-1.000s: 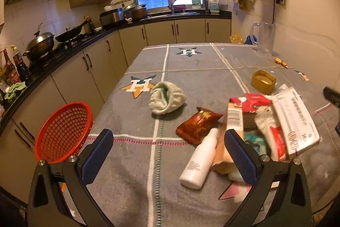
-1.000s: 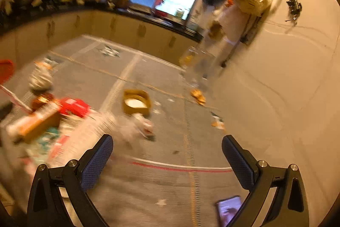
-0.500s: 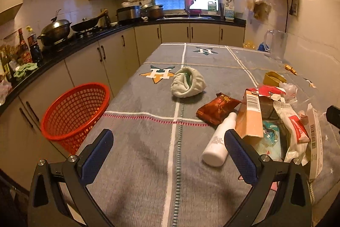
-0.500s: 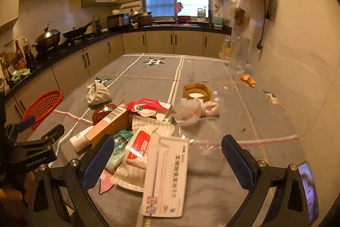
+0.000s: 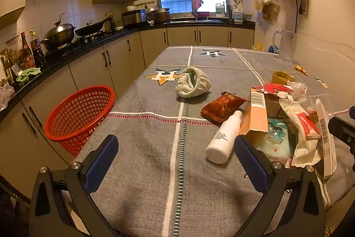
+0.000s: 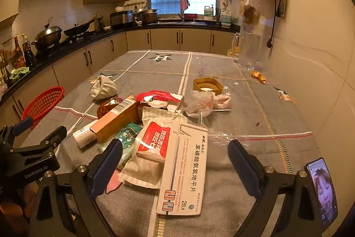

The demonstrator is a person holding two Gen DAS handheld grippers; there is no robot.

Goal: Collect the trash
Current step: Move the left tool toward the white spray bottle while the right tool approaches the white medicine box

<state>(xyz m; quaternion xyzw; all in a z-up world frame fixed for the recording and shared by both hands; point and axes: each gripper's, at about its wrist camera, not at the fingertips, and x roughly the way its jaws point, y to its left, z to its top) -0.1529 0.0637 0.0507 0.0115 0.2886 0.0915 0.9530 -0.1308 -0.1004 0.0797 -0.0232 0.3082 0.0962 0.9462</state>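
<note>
A pile of trash lies on the grey tablecloth (image 5: 155, 148): a white bottle (image 5: 224, 139), an orange carton (image 5: 257, 112), a brown packet (image 5: 223, 106), a red-and-white pouch (image 6: 150, 148) and a flat white medicine box (image 6: 184, 168). A red mesh basket (image 5: 77, 112) stands beside the table's left edge. My left gripper (image 5: 176, 161) is open over bare cloth, with the bottle just ahead of its right finger. My right gripper (image 6: 175, 166) hangs over the pouch and medicine box. Its jaws are closing, but the pads stay well clear of both.
A balled white cloth (image 5: 192, 81), a yellow round holder (image 6: 207, 86) and a crumpled clear bag (image 6: 204, 101) lie farther back. A glass pitcher (image 6: 248, 50) stands by the right wall. A phone (image 6: 321, 188) lies at the near right. Counters run along the left.
The right wrist view swung from the wall side onto the trash pile and came lower. The left gripper shifted, so the red basket and the bottle now show more fully.
</note>
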